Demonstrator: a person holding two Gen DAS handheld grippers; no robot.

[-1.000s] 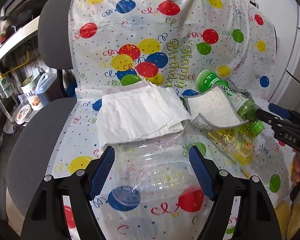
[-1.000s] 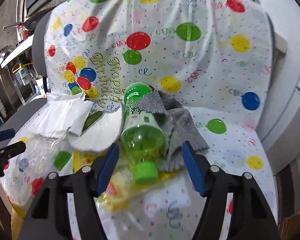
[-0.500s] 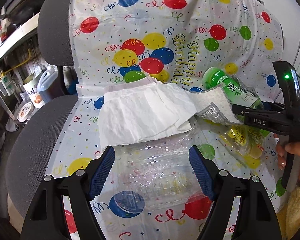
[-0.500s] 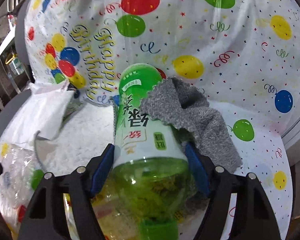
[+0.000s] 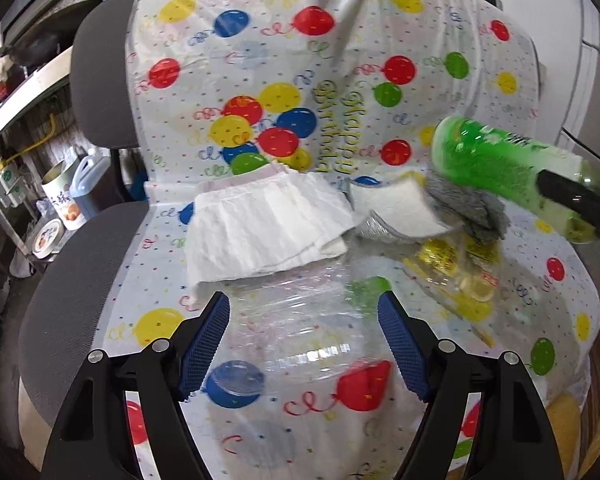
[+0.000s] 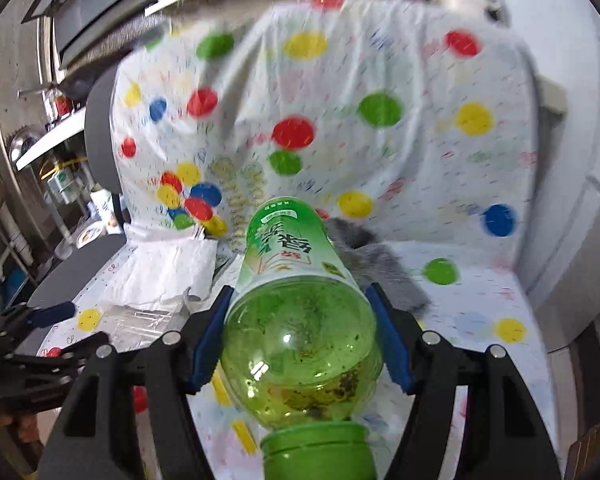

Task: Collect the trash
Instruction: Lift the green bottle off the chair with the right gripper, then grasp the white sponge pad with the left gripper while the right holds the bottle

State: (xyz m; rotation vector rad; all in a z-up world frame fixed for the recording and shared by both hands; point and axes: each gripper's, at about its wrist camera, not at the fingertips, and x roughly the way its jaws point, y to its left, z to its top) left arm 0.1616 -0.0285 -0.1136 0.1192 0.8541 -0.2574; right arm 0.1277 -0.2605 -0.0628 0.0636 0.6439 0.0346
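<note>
The right gripper pinches a green bottle between its blue pads, cap toward the camera, lifted above the seat of a chair draped in a balloon-print cover. The left gripper hangs with its jaws spread wide on either side of a clear plastic container near the seat's front edge, pads apart from it. White paper, a sponge, a grey cloth and a yellow wrapper lie toward the seat's back.

Seat's right side free; napkin, sponge, grey cloth crowd middle.
</note>
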